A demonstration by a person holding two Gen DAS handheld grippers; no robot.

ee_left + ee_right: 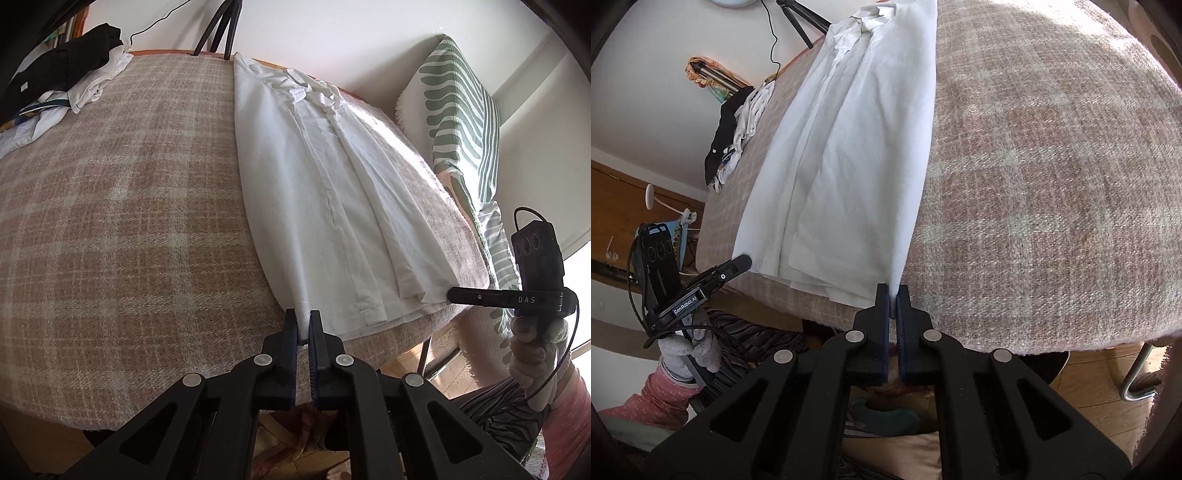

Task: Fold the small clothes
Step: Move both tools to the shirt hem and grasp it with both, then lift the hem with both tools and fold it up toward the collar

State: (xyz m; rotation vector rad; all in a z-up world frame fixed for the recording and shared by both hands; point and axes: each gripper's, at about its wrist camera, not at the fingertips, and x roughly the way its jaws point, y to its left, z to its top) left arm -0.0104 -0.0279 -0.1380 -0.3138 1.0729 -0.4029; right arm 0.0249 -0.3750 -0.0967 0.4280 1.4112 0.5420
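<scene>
Pink plaid woven tablecloth (110, 221) carries a long, narrow-folded white shirt (314, 192), smooth cotton. Left gripper (303, 325) and right gripper (893, 297) each pinch a hem corner.

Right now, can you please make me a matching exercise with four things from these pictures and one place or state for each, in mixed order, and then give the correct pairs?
Things:
1. white shirt
2. left gripper
3. dark and white clothes pile
4. green striped cushion

Places or states:
A. heaped at the far corner of the table
B. lying lengthwise, already folded narrow
C. leaning on the wall beyond the table
D. shut on the shirt's near hem corner

Pairs: 1-B, 2-D, 3-A, 4-C. The right gripper pinches the other hem corner.
</scene>
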